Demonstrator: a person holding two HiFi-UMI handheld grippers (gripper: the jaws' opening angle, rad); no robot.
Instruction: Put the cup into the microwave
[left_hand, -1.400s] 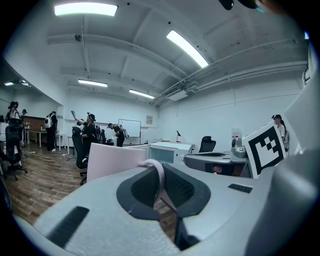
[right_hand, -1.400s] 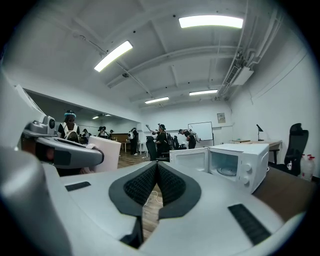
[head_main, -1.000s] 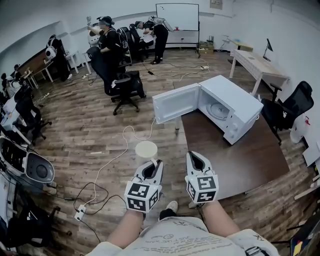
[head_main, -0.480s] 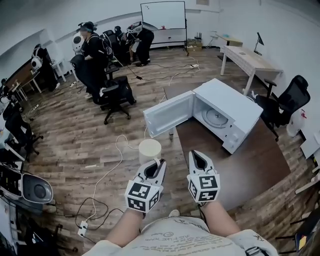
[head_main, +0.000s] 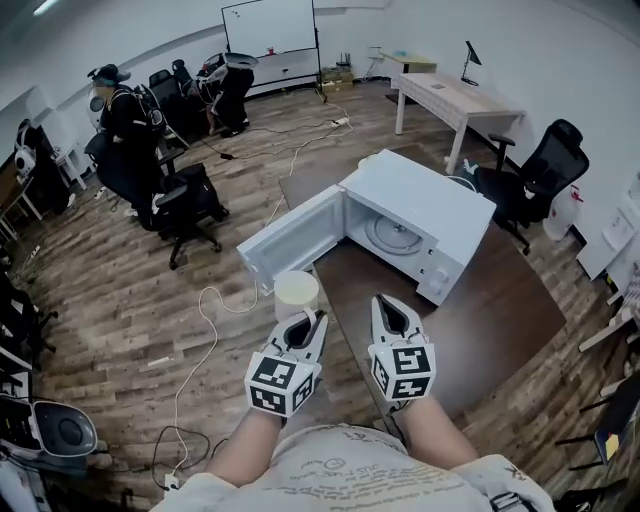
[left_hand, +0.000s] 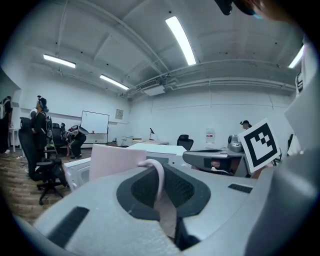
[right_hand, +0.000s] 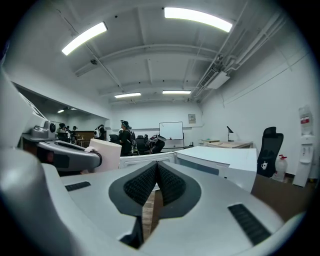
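Your left gripper (head_main: 303, 322) is clamped on the cup (head_main: 296, 293) by its handle: in the left gripper view the pale loop of the handle (left_hand: 159, 176) runs down between the closed jaws, and the cup's body (left_hand: 117, 160) stands upright just beyond the tips. In the head view the cup sits at the centre of the frame, lifted off the surface (head_main: 490, 320) at its left edge, just below the near corner of the microwave door (head_main: 290, 240).

Your right gripper (head_main: 390, 310) is beside the left, over the dark surface, with its jaws pressed together at the tips and nothing between them; the right gripper view (right_hand: 156, 184) shows this plainly.

The microwave (head_main: 430, 205) stands up and right of centre. Its door is swung wide open to the left, and the round tray (head_main: 387, 233) inside shows bare. A black chair (head_main: 535, 175) stands at the right edge of the frame.
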